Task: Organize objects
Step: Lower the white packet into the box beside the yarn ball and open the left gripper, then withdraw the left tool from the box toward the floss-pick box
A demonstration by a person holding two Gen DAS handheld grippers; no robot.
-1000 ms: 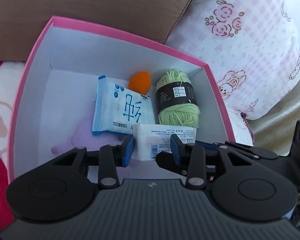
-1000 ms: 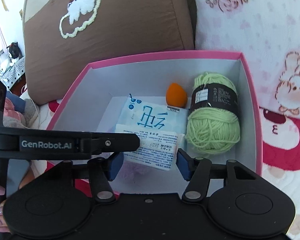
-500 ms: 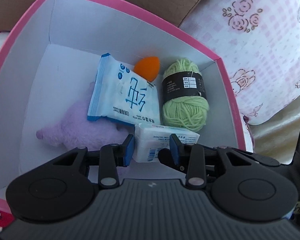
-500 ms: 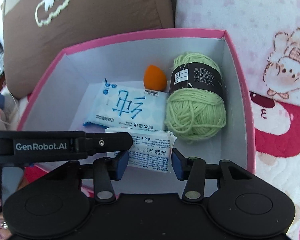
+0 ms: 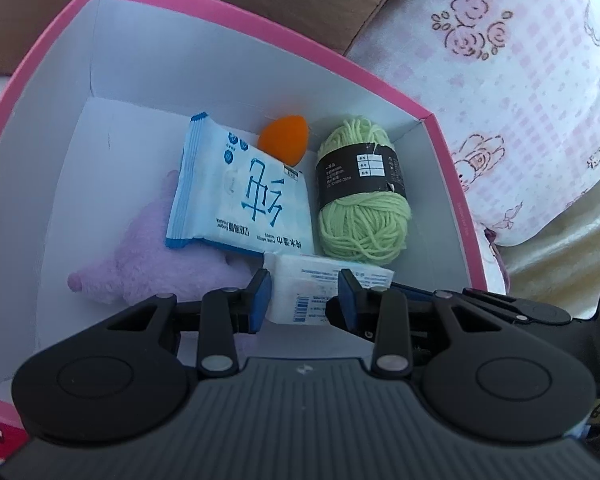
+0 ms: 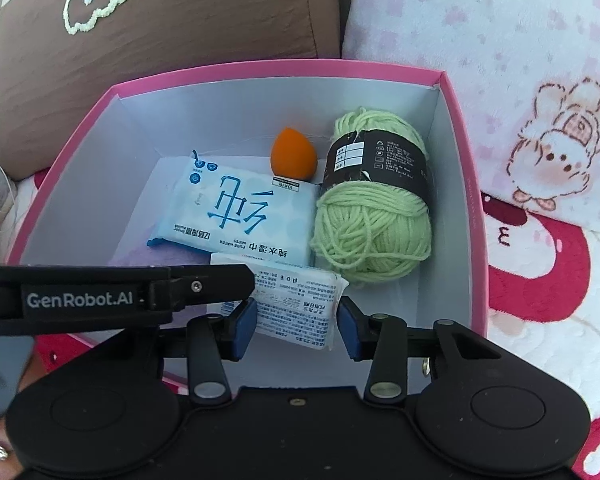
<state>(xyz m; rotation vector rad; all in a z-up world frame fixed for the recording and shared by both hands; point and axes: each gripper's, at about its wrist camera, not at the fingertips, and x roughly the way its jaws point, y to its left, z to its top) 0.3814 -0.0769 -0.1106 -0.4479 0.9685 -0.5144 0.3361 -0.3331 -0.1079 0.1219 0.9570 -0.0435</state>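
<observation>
Five things lie in the pink box (image 6: 466, 184): a blue pack of wipes (image 6: 236, 216), an orange sponge (image 6: 294, 154), a ball of green yarn (image 6: 374, 216), a purple plush toy (image 5: 140, 256) half buried under the wipes, and a small white packet (image 6: 296, 304) at the near side. The box sits on bedding against a brown cushion (image 6: 172, 12) and a pink floral pillow (image 5: 512, 92), which probably helps to steady it.

The right gripper (image 6: 296, 330) hangs over the near edge with the white packet lying between its blue pads (image 6: 246, 326); the jaws stand a little wider than the packet, so I take it to be open and gripping nothing. The left gripper (image 5: 304, 300) reaches in from the other side, its own jaws likewise parted around the packet's end; whether either pad touches I cannot tell.

The packet seems to rest on the box floor, tucked into the gap in front of the yarn and wipes, likely the only free spot. Lifting away carelessly could drag it.
</observation>
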